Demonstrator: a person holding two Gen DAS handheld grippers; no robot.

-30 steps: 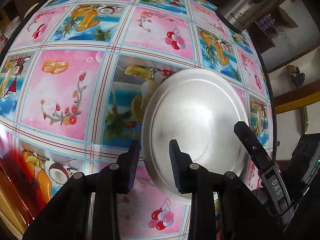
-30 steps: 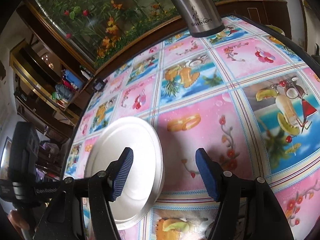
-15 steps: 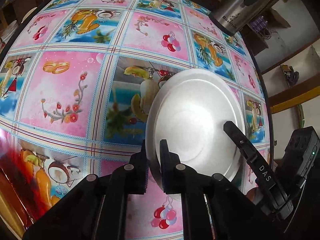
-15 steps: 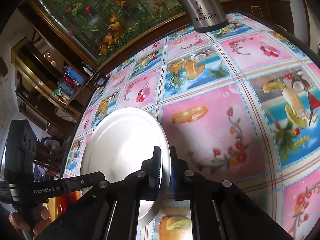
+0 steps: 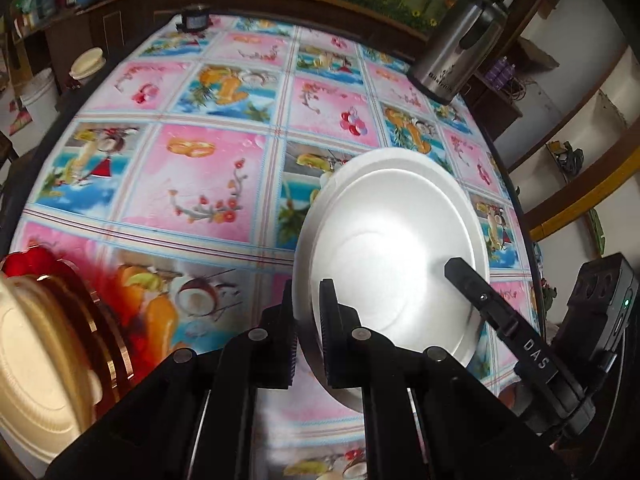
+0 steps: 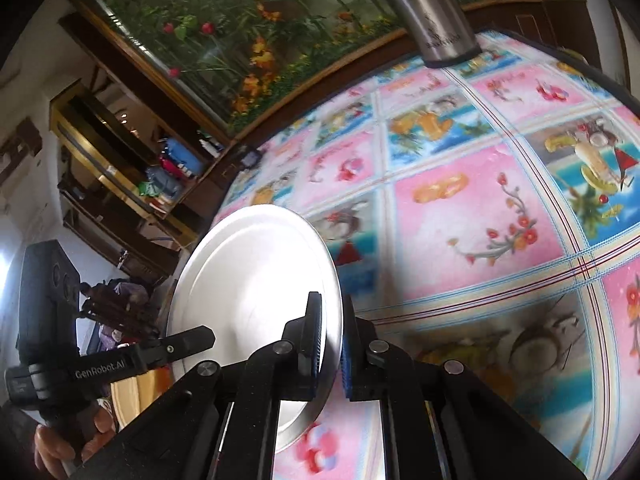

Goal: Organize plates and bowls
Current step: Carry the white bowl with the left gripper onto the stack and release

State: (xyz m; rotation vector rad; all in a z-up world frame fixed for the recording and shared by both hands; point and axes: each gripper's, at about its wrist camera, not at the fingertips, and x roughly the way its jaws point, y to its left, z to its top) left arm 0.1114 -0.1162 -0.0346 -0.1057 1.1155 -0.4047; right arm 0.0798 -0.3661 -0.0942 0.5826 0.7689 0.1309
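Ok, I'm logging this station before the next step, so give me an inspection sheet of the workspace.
Surface: table under a pink and blue picture tablecloth.
Job's things: steel plate, tilted, gripped at opposite rims; cream plate on a red-gold one at the left edge.
Clutter: steel flask at the far edge.
Grippers: left gripper and right gripper both shut on the steel plate.
Cables: nothing seen.
Surroundings: plant mural, shelves, white bucket.

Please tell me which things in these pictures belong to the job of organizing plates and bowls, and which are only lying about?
Belong to the job:
- silver plate, held at its rim by the left gripper and the right gripper
- cream plate on a red and gold dish

Only lying about:
- steel flask
- patterned tablecloth
- white bucket
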